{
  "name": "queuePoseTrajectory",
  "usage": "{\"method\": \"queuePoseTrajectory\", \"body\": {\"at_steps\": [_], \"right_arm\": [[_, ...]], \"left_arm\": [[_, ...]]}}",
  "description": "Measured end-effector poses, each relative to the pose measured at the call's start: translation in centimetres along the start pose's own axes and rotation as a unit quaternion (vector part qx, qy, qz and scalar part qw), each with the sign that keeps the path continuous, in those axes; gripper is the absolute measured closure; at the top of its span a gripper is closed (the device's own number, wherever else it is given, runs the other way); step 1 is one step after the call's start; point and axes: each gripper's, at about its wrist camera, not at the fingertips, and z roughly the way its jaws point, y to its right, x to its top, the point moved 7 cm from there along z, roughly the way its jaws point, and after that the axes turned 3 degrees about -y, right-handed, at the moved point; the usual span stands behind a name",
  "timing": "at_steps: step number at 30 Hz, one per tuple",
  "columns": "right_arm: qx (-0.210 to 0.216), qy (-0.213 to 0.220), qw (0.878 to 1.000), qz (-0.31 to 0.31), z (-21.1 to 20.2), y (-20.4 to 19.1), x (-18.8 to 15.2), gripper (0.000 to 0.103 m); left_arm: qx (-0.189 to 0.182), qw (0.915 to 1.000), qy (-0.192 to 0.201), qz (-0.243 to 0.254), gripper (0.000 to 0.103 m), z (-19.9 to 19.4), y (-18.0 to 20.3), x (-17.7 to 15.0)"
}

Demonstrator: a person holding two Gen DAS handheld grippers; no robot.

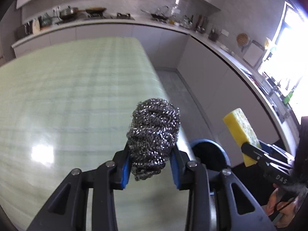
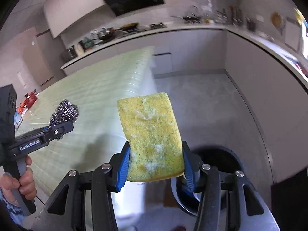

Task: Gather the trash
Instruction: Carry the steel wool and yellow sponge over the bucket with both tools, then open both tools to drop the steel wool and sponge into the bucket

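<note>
My left gripper [image 1: 149, 165] is shut on a grey steel wool scourer [image 1: 154, 134] and holds it above the right edge of the green table [image 1: 67, 96]. My right gripper [image 2: 156, 171] is shut on a worn yellow sponge [image 2: 152, 136] and holds it upright in the air. A round blue-rimmed trash bin [image 1: 209, 154] with a dark inside stands on the floor just right of the table. In the right wrist view the bin [image 2: 221, 159] is below and right of the sponge. The scourer [image 2: 64, 113] and left gripper also show at the left there.
A grey kitchen counter [image 1: 134, 22] with pans and bottles runs along the back and right walls. Grey tiled floor [image 2: 211, 100] lies between table and cabinets. Red and orange items [image 2: 28, 100] sit at the table's far left.
</note>
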Motion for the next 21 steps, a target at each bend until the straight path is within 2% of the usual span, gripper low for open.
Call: {"method": "queuePoseTrajectory", "body": {"at_steps": [6, 10, 15, 21], "right_arm": [[-0.036, -0.018, 0.998, 0.051, -1.5, 8.0, -4.1, 0.051], [-0.049, -0.035, 0.995, 0.076, -1.0, 10.6, -6.2, 0.051], [-0.047, -0.059, 0.994, 0.079, 0.7, 13.0, -8.0, 0.051], [-0.028, -0.080, 0.994, 0.067, 3.9, 14.4, -8.8, 0.051]], "left_arm": [[-0.031, 0.9984, -0.016, 0.044, 0.067, 1.1, 6.9, -0.2], [-0.048, 0.9963, -0.025, 0.066, 0.067, 2.3, 10.5, -0.7], [-0.034, 0.9955, -0.051, 0.072, 0.067, 4.6, 13.5, -2.6], [0.002, 0.9966, -0.072, 0.039, 0.067, 8.7, 15.1, -5.4]]}}
